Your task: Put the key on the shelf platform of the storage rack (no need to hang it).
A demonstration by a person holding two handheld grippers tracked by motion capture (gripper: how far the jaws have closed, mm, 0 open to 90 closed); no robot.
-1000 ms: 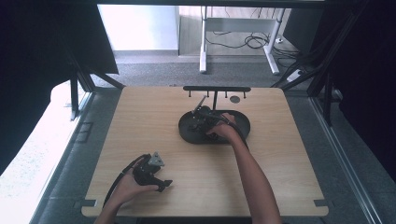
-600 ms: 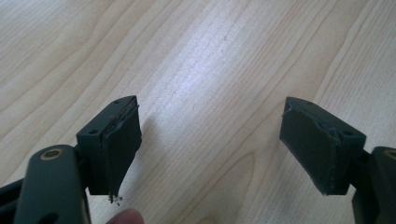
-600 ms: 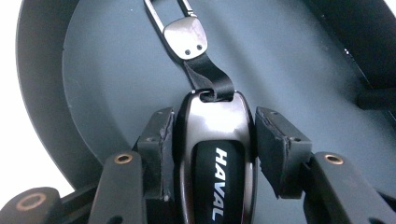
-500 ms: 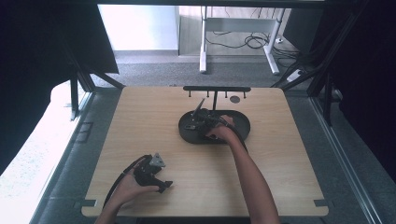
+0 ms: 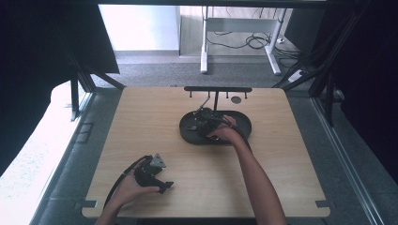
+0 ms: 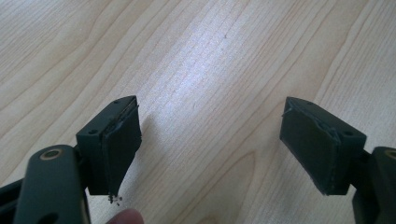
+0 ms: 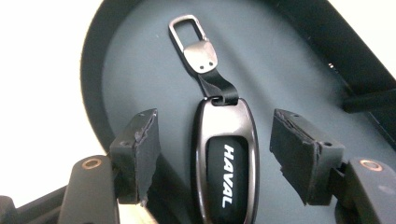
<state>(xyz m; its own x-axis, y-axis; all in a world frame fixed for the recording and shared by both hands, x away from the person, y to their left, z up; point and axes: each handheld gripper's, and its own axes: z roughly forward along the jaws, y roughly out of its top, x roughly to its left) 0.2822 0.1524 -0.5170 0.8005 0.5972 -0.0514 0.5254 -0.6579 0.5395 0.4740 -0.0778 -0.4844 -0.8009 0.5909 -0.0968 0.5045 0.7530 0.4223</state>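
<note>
Your right gripper (image 7: 212,156) stands wide open over the black oval tray (image 7: 116,60), its two black jaws straddling the dark metal-framed key fob marked HAVAL (image 7: 226,163) without touching it, so it grips nothing. The fob lies flat on the tray floor between the jaws, its long axis running straight away from you along the gripper's line, with the black strap and silver clip (image 7: 194,39) at the far end. Your left gripper (image 5: 152,172) rests well apart on the pale wooden table (image 5: 281,154), jaws spread, empty. A straight closing should meet the fob's long sides.
</note>
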